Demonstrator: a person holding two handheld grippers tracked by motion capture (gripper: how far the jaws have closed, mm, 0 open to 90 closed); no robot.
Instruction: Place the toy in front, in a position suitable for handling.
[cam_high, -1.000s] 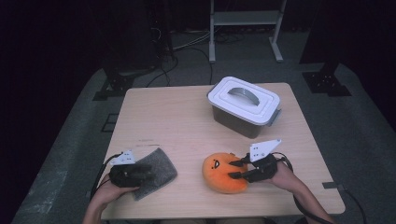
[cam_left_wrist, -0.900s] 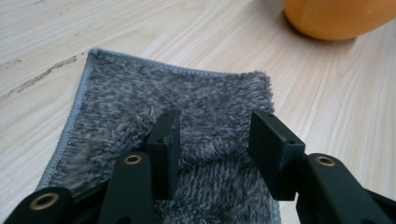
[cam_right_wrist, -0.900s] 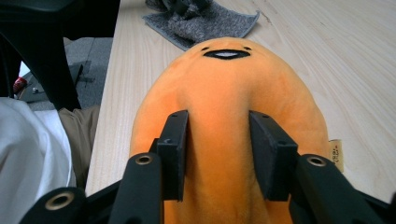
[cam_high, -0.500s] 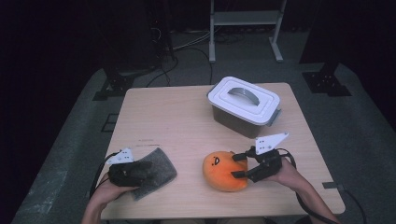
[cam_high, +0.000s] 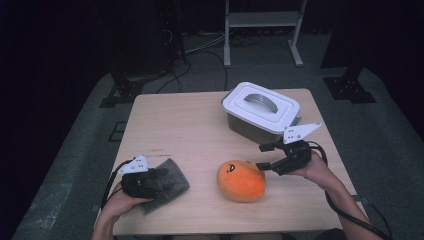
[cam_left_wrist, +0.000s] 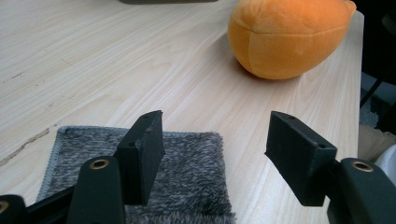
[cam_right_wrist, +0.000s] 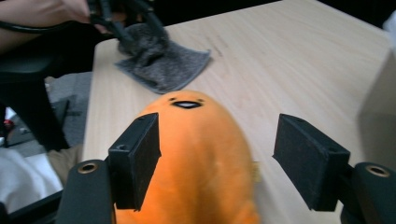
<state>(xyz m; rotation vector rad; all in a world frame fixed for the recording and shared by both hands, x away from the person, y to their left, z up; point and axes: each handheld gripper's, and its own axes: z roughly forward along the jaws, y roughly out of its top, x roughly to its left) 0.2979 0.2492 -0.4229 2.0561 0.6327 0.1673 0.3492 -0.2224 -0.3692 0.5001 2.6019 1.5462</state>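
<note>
An orange plush toy (cam_high: 241, 181) with a small face lies on the wooden table (cam_high: 190, 125) near the front. My right gripper (cam_high: 260, 156) hovers just right of it; its jaws have just been opening and stand open. In the right gripper view the plush (cam_right_wrist: 196, 140) lies between and beyond the pads, which do not touch it. A grey fuzzy cloth (cam_high: 172, 182) lies at the front left. My left gripper (cam_high: 159, 177) is over it, jaws just opened, with the cloth (cam_left_wrist: 187, 177) flat beneath them and nothing pinched. The plush (cam_left_wrist: 285, 37) shows farther off.
A grey box with a white handled lid (cam_high: 260, 110) stands at the back right of the table, close behind my right gripper. Cables trail from both grippers over the table's front edge. A metal rack and stands sit on the dark floor beyond.
My right gripper has let go of the plush, opened and lifted away up and to the right. My left gripper's jaws have opened over the cloth and the hand has risen slightly.
</note>
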